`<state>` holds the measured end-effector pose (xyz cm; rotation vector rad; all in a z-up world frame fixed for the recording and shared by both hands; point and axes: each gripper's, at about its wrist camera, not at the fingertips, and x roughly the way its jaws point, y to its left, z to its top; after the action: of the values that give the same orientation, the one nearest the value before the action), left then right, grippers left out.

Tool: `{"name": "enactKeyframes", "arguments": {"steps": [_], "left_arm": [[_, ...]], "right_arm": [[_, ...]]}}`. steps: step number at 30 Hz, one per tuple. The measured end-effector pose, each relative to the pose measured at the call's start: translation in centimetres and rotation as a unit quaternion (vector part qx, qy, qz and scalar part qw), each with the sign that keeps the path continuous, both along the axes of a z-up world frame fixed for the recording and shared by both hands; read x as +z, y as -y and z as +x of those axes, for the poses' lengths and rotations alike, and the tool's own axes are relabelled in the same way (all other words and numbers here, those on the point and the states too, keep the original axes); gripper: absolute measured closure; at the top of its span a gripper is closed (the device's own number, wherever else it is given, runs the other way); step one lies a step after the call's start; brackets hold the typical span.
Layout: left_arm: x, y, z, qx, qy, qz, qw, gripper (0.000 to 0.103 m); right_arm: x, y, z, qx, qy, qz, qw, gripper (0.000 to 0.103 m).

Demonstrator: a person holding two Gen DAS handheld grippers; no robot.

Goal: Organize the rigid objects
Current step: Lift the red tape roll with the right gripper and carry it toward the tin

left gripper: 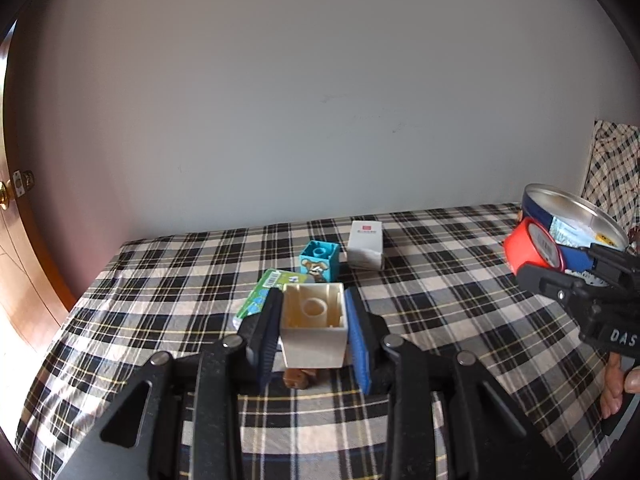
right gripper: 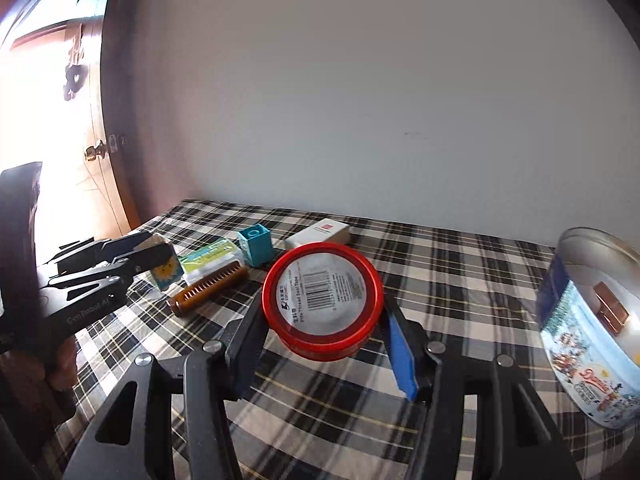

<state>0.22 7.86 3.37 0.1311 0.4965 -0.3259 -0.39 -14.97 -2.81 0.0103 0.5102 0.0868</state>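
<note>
A cream-white hollow plastic building block [left gripper: 313, 325] is clamped between the blue-padded fingers of the left gripper [left gripper: 314, 330], its open underside turned up toward the camera and held clear of the black-and-white plaid cloth [left gripper: 160, 300] covering the bed. A round red plastic tape case with a white barcode label [right gripper: 322, 300] is gripped at its rim between the fingers of the right gripper [right gripper: 320, 340], tilted so that its label faces the camera. Below and beyond the left jaws, a brown ribbed comb-like piece [right gripper: 208, 289] is seen lying on the cloth, with a green printed flat packet [left gripper: 272, 292] just beside it. A teal plastic block with a cartoon animal picture [left gripper: 320, 266] stands farther back, and a white rectangular carton [left gripper: 365, 245] lies near it. To the right, an open round metal tin with a blue printed wall [right gripper: 592, 320] is seen, with a copper-coloured item inside.
</note>
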Motion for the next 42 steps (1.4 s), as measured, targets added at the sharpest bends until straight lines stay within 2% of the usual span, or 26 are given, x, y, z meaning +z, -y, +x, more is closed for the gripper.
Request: {"name": "enactKeyframes", "arguments": {"steps": [12,20,29,36,42], "left_arm": [[0.6,1.8,-1.7,0.007,0.006,0.002,1.0,0.073],[1.7,5.3,-2.8,-0.021,0.021,0.001,0.9996,0.073],[3.0,11.0,-3.3,-0.063,0.027,-0.006,0.9976,0.073],[4.0,16.9,-4.0,-0.106,0.032,-0.007,0.9938,0.073],[4.1,21.9,-4.2,-0.143,0.03,-0.009,0.9892,0.073]], "right_arm": [[1.4,1.9,-1.4,-0.008,0.029,0.001,1.0,0.046],[1.9,3.9,-2.4,-0.025,0.045,-0.02,0.998,0.046],[2.9,9.1,-3.5,-0.072,0.065,-0.024,0.995,0.046],[3.6,13.5,-4.2,-0.11,0.074,-0.018,0.991,0.046],[4.1,16.9,-5.0,-0.148,0.084,-0.033,0.985,0.046]]}}
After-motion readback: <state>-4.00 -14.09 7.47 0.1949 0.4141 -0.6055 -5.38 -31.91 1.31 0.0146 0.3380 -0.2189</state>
